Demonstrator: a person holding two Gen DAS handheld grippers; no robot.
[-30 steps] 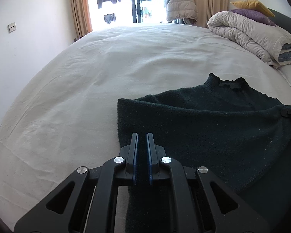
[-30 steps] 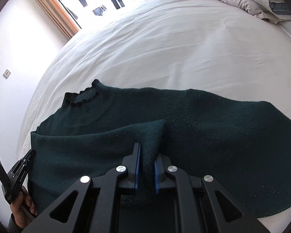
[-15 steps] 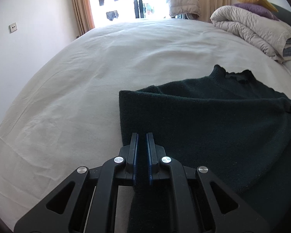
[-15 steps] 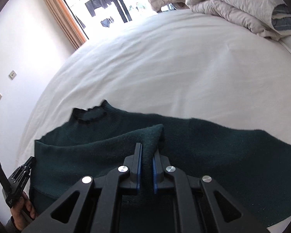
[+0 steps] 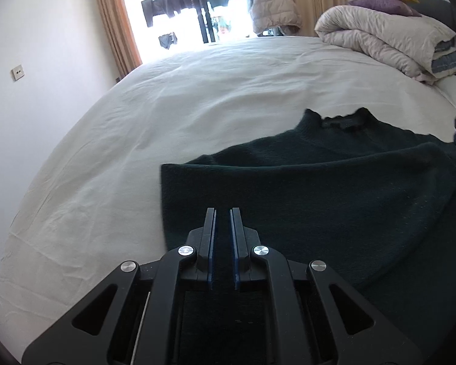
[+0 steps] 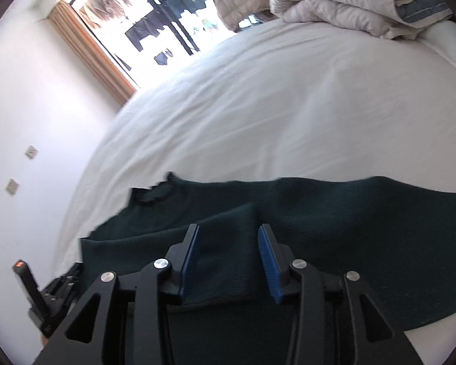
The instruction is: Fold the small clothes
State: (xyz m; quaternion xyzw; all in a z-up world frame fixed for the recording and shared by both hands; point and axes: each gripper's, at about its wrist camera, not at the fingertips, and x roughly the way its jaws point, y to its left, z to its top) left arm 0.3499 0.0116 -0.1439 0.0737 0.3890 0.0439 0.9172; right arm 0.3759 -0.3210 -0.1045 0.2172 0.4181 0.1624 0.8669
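A dark green knit sweater lies on the white bed sheet, one side folded over its body, the frilled collar toward the far side. My left gripper is shut on the sweater's folded left edge, with dark knit between its pads. In the right wrist view the sweater spreads across the lower half. The right gripper hovers over the folded flap, its jaws opening; the blue pads stand apart from the fabric. The left gripper shows at the lower left.
A rolled grey duvet with yellow and purple pillows sits at the bed's far right. A bright window with orange curtains lies beyond the bed. A white wall with sockets borders the left side.
The right gripper's jaws have spread and let go of the folded flap, and the right hand has lifted and tilted up. The left gripper has shifted sideways, still shut on the sweater's edge.
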